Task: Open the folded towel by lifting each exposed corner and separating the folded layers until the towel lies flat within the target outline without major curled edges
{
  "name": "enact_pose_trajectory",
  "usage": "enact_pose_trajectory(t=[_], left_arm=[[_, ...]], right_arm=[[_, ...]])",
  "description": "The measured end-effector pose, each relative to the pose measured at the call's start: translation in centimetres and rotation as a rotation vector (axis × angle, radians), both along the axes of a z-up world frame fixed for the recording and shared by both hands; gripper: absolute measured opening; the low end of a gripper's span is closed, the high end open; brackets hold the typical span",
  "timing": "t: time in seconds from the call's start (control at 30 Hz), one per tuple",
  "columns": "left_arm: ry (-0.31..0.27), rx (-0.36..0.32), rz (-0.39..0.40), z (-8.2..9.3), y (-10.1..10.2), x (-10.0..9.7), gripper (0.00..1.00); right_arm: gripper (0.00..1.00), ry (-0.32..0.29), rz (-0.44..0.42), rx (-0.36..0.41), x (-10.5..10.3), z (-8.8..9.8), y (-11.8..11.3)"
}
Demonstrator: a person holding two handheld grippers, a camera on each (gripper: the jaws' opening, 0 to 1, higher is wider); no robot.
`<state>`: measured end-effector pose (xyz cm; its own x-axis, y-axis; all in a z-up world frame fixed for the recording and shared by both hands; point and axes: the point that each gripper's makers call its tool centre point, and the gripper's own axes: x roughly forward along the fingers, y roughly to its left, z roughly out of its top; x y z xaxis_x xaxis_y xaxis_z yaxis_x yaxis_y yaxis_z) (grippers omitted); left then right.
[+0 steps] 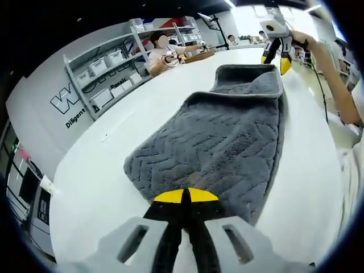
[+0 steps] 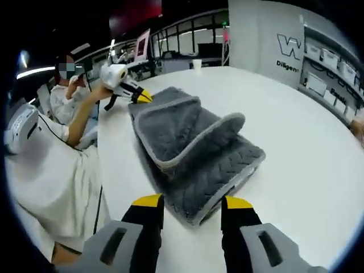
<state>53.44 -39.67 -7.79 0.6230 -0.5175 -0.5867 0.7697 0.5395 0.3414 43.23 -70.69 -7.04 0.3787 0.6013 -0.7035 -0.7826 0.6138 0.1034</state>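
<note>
Left gripper [image 1: 186, 196] clamps the folded grey plush towel's [image 1: 222, 142] edge; right gripper [image 2: 190, 203] hangs spread apart, straddling the towel's corner.

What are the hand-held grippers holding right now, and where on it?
The left hand-held gripper is shut on the grey towel at its near edge. The right hand-held gripper is open around the other end, gripping nothing.
</note>
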Motion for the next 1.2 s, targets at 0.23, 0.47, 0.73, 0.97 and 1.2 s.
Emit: enact_pose_trajectory(t=[0.23, 0.47, 0.73, 0.97, 1.2], left_arm=[[0.004, -0.005, 0.001, 0.0, 0.0, 0.3, 0.0], [-0.002, 0.003, 0.002, -0.1, 0.0, 0.1, 0.0], [0.003, -0.006, 0.003, 0.0, 0.0, -0.5, 0.0], [0.003, -0.01, 0.003, 0.0, 0.0, -0.8, 0.0], [0.002, -0.009, 0.005, 0.0, 0.0, -1.2, 0.0]], right_arm=[[0.13, 0.081, -0.01, 0.024, -0.5, -0.7, 0.3], [0.0, 0.121, -0.039, 0.025, -0.9, -1.2, -0.3], [0.05, 0.108, -0.067, 0.032, -0.5, -0.9, -0.7], [0.17, 0.024, -0.088, 0.031, 0.1, 0.4, -1.1], [0.21, -0.131, -0.047, 0.027, 1.2, 2.8, -0.8]])
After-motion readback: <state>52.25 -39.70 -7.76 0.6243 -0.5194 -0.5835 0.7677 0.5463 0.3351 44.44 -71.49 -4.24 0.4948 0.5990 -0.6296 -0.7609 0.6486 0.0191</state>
